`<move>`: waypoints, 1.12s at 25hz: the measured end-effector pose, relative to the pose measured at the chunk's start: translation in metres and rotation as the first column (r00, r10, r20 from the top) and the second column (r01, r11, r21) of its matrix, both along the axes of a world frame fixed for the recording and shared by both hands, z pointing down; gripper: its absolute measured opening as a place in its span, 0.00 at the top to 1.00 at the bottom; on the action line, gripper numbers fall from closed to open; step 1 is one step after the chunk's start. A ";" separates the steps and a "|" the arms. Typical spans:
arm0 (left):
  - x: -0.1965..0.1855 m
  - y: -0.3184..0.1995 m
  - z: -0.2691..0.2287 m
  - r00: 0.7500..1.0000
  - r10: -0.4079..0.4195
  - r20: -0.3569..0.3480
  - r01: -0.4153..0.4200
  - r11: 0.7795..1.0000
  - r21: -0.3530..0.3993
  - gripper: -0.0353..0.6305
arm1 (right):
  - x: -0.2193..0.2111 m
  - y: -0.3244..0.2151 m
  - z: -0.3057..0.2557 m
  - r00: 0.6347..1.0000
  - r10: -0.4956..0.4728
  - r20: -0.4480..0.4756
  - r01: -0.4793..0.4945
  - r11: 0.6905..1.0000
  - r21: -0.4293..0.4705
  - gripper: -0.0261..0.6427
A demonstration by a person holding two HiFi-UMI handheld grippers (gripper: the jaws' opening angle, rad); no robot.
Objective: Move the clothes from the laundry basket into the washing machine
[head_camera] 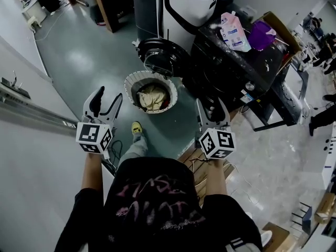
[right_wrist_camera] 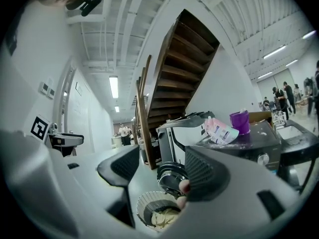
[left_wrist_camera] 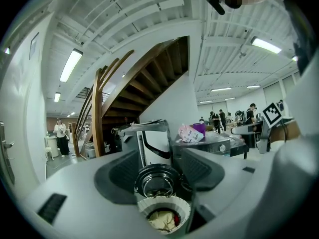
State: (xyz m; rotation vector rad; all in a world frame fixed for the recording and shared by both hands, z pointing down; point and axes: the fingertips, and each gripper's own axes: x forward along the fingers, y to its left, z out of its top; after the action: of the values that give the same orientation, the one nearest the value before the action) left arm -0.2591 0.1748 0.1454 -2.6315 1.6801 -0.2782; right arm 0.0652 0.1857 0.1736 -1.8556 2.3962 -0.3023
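A white laundry basket (head_camera: pixel 131 83) stands on the floor ahead of me, holding cream clothes (head_camera: pixel 152 97) and a bit of red cloth. Just beyond it the round door (head_camera: pixel 157 54) of the black washing machine (head_camera: pixel 226 70) hangs open. My left gripper (head_camera: pixel 107 100) is left of the basket and nearer to me, open and empty. My right gripper (head_camera: pixel 212 107) is at the basket's right, also open and empty. The left gripper view has the basket (left_wrist_camera: pixel 148 203), the clothes (left_wrist_camera: pixel 162 219) and the door (left_wrist_camera: pixel 158 179) framed between the open jaws. The right gripper view has the basket (right_wrist_camera: pixel 143 203) and the door (right_wrist_camera: pixel 172 176) likewise.
A pink-and-white detergent bag (head_camera: pixel 233 31), a purple container (head_camera: pixel 261 34) and a cardboard box (head_camera: pixel 278 28) rest on the washing machine. A white appliance (head_camera: pixel 186 4) stands behind the door. A wall runs along the left. My yellow shoe (head_camera: pixel 136 127) is near the basket. People stand at far right.
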 end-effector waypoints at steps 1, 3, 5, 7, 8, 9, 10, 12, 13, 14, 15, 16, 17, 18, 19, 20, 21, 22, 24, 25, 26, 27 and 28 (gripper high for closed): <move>-0.001 -0.007 0.002 1.000 0.005 -0.001 -0.005 1.000 -0.002 0.54 | -0.001 -0.005 0.002 1.000 0.004 0.000 -0.004 1.000 -0.004 0.53; -0.003 -0.022 0.006 1.000 0.016 -0.004 -0.016 1.000 -0.010 0.54 | -0.004 -0.017 0.006 1.000 0.012 -0.001 -0.012 1.000 -0.015 0.53; -0.009 -0.041 0.011 1.000 0.021 -0.008 -0.021 1.000 -0.021 0.54 | -0.009 -0.034 0.010 1.000 0.021 -0.002 -0.021 0.999 -0.027 0.53; -0.014 -0.061 0.017 1.000 0.027 -0.016 -0.028 0.999 -0.037 0.54 | -0.013 -0.049 0.016 1.000 0.029 -0.005 -0.030 0.998 -0.047 0.53; -0.017 -0.069 0.021 0.999 0.033 -0.020 -0.034 0.998 -0.047 0.54 | -0.016 -0.056 0.019 0.999 0.032 -0.010 -0.033 0.998 -0.059 0.53; -0.020 -0.079 0.025 0.999 0.039 -0.023 -0.040 0.998 -0.057 0.54 | -0.018 -0.064 0.022 0.999 0.035 -0.016 -0.037 0.997 -0.071 0.53; -0.024 -0.089 0.029 0.999 0.043 -0.024 -0.045 0.997 -0.068 0.54 | -0.022 -0.073 0.025 0.999 0.040 -0.019 -0.041 0.996 -0.082 0.53; -0.033 -0.112 0.036 0.999 0.046 -0.024 -0.048 0.995 -0.088 0.54 | -0.029 -0.093 0.032 0.999 0.050 -0.015 -0.052 0.993 -0.103 0.53; -0.037 -0.123 0.039 0.999 0.047 -0.025 -0.049 0.994 -0.098 0.54 | -0.032 -0.103 0.034 0.998 0.055 -0.014 -0.056 0.992 -0.115 0.53; -0.041 -0.134 0.042 0.998 0.051 -0.027 -0.053 0.993 -0.109 0.54 | -0.036 -0.113 0.036 0.998 0.058 -0.017 -0.060 0.990 -0.126 0.53; -0.044 -0.144 0.045 0.998 0.057 -0.027 -0.060 0.991 -0.120 0.54 | -0.039 -0.123 0.037 0.998 0.061 -0.021 -0.064 0.989 -0.137 0.53; -0.047 -0.154 0.049 0.998 0.065 -0.026 -0.068 0.989 -0.133 0.54 | -0.042 -0.131 0.039 0.998 0.066 -0.024 -0.069 0.987 -0.146 0.53; -0.051 -0.164 0.052 0.997 0.073 -0.026 -0.076 0.986 -0.145 0.54 | -0.046 -0.140 0.039 0.997 0.073 -0.025 -0.076 0.985 -0.153 0.53; -0.055 -0.175 0.056 0.996 0.080 -0.029 -0.084 0.984 -0.156 0.54 | -0.049 -0.149 0.040 0.996 0.081 -0.027 -0.084 0.984 -0.160 0.53; -0.059 -0.187 0.059 0.996 0.087 -0.034 -0.091 0.982 -0.166 0.54 | -0.052 -0.159 0.041 0.996 0.088 -0.030 -0.092 0.982 -0.167 0.53; -0.063 -0.199 0.062 0.995 0.095 -0.037 -0.100 0.980 -0.175 0.54 | -0.057 -0.169 0.043 0.995 0.094 -0.035 -0.099 0.979 -0.177 0.53; -0.066 -0.210 0.064 0.994 0.106 -0.036 -0.111 0.977 -0.183 0.54 | -0.061 -0.178 0.045 0.994 0.099 -0.042 -0.105 0.976 -0.188 0.53; -0.070 -0.221 0.067 0.992 0.121 -0.032 -0.125 0.973 -0.192 0.54 | -0.066 -0.188 0.047 0.993 0.103 -0.049 -0.111 0.973 -0.200 0.53; -0.078 -0.241 0.074 0.988 0.156 -0.018 -0.156 0.964 -0.214 0.54 | -0.076 -0.206 0.051 0.991 0.116 -0.061 -0.127 0.967 -0.221 0.53; -0.082 -0.253 0.078 0.985 0.171 -0.014 -0.169 0.960 -0.224 0.54 | -0.082 -0.216 0.052 0.990 0.123 -0.063 -0.135 0.964 -0.230 0.53; -0.088 -0.265 0.082 0.983 0.182 -0.014 -0.180 0.956 -0.234 0.54 | -0.087 -0.226 0.053 0.989 0.130 -0.065 -0.142 0.961 -0.236 0.53; -0.093 -0.277 0.085 0.982 0.189 -0.020 -0.188 0.952 -0.242 0.54 | -0.093 -0.236 0.055 0.988 0.135 -0.070 -0.148 0.959 -0.243 0.53; -0.098 -0.289 0.089 0.980 0.196 -0.028 -0.197 0.948 -0.250 0.54 | -0.098 -0.245 0.057 0.987 0.140 -0.079 -0.155 0.956 -0.250 0.53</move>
State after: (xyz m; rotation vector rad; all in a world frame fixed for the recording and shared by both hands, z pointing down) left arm -0.3567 -0.1143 0.2348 -2.9533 1.4531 -0.5159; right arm -0.0328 -0.0594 0.2303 -2.1688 2.3332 -0.5735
